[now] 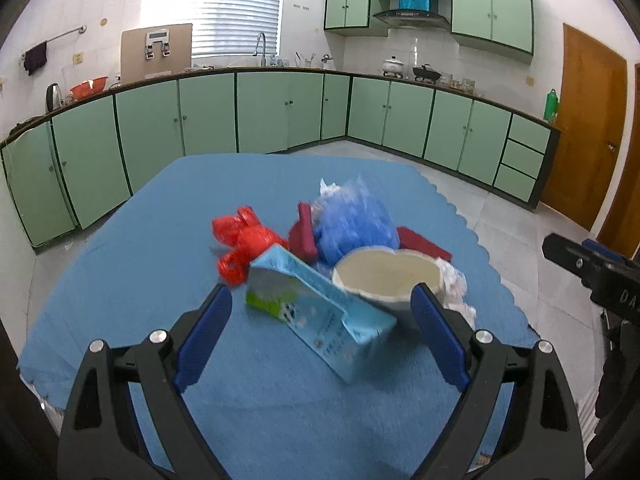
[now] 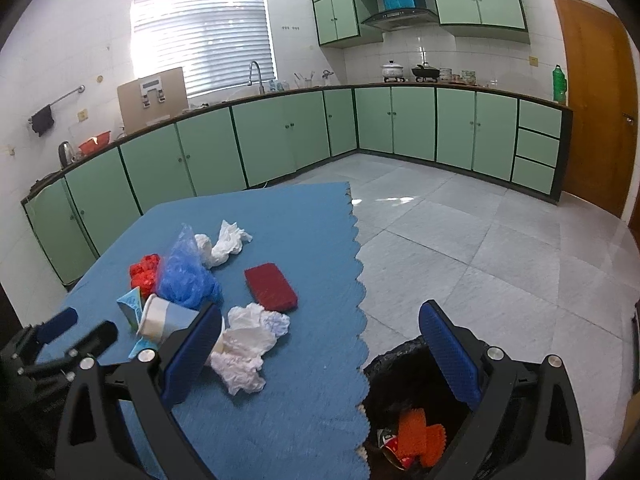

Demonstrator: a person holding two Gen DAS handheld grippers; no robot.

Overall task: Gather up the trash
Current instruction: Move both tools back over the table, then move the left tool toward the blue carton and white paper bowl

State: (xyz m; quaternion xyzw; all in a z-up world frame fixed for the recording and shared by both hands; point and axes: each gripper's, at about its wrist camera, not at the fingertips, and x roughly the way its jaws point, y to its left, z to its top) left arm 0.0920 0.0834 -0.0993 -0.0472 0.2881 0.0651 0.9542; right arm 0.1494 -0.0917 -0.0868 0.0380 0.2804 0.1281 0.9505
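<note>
Trash lies on a blue cloth-covered table (image 1: 120, 272). My left gripper (image 1: 320, 312) is open, low over the table, with a light blue carton (image 1: 320, 312) lying between its fingers and a paper cup (image 1: 386, 278) just beyond. Behind are a red crumpled wrapper (image 1: 244, 244) and a blue plastic bag (image 1: 354, 224). My right gripper (image 2: 320, 344) is open and empty, held above a black-lined trash bin (image 2: 412, 416) that holds orange trash (image 2: 420, 436). White crumpled tissues (image 2: 244, 352) lie near its left finger.
A dark red flat pad (image 2: 271, 287) lies on the table near its scalloped right edge. More white tissue (image 2: 224, 242) lies farther back. Green cabinets (image 2: 280, 136) line the walls, a wooden door (image 2: 596, 112) stands at the right, and tiled floor (image 2: 480, 248) lies beyond the table.
</note>
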